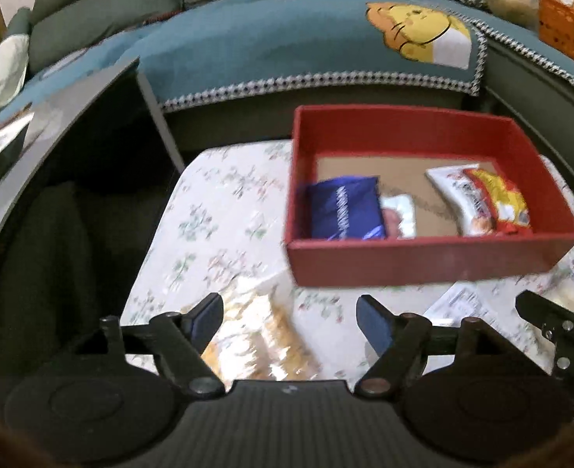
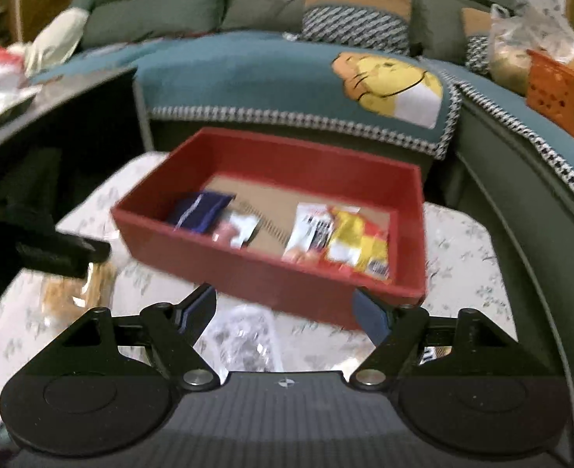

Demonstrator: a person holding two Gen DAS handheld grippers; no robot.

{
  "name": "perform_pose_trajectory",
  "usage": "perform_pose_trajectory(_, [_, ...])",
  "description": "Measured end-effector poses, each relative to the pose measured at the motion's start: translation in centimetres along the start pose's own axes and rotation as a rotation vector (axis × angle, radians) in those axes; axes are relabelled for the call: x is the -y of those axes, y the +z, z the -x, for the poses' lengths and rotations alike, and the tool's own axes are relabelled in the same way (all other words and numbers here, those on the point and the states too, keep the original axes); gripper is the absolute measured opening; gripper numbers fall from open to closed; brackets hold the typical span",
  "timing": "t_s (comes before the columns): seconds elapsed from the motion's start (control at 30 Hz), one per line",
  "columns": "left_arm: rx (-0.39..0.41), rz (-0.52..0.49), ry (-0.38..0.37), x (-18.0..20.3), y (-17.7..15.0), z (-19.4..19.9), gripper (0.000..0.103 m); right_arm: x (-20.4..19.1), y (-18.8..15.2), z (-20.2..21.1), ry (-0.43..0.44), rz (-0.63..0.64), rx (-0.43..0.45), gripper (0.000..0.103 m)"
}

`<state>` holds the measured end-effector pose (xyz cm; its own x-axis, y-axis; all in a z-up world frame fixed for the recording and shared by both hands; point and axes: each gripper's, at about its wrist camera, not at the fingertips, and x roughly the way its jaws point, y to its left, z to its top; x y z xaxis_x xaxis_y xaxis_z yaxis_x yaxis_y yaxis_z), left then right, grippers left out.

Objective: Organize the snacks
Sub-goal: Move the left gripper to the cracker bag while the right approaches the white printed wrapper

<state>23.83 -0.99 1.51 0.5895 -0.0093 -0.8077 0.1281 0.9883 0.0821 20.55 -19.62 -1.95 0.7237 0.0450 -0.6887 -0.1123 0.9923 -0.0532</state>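
A red box [image 1: 415, 261] stands on the floral table [image 1: 216, 210]. It holds a blue packet [image 1: 343, 206], a silver packet [image 1: 400, 214], a white packet [image 1: 458, 191] and a yellow-red packet [image 1: 501, 202]. My left gripper [image 1: 288, 321] is open above a clear pack of golden pastry [image 1: 255, 331] lying on the table. My right gripper [image 2: 283, 312] is open above a clear wrapped snack [image 2: 247, 335], in front of the red box [image 2: 247, 273]. The right gripper's finger also shows in the left wrist view [image 1: 552, 316].
A green sofa with a teal cover [image 1: 287, 46] stands behind the table. An orange basket [image 2: 560, 93] sits on it at the right. A dark side table [image 1: 72, 109] stands at the left. Another wrapped snack [image 1: 571, 296] lies at the table's right.
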Motion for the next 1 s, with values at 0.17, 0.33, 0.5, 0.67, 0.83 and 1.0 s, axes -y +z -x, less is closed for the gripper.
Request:
perform_pose_trajectory(0.17, [-0.074,0.052,-0.003,-2.1,-0.5,-2.0,0.079,-0.4,-0.5,-1.6,0.027,0.007,-0.071,0.082])
perform_pose_trajectory(0.33, [-0.119,0.077,0.006,-2.1,-0.6,-3.4,0.08,-0.5,-0.8,-2.7,0.03,0.015,-0.095,0.083])
perform_pose_trajectory(0.5, [-0.149,0.156,0.011,-2.8,-0.3,-4.8,0.083,-0.5,-1.0,-3.6,0.043,0.031,-0.118,0.085])
perform_pose_trajectory(0.67, [-0.182,0.162,0.04,-2.3,-0.4,-6.7,0.089,-0.4,-1.4,-4.6,0.059,0.047,-0.145,0.086])
perform_pose_trajectory(0.83, [-0.201,0.166,0.066,-2.4,-0.3,-7.6,0.089,-1.0,-1.6,-5.4,0.069,0.075,-0.169,0.086])
perform_pose_trajectory(1.0, [-0.215,0.148,0.071,-2.2,-0.6,-8.1,0.089,-2.0,-2.1,-6.5,0.025,0.117,-0.192,0.086])
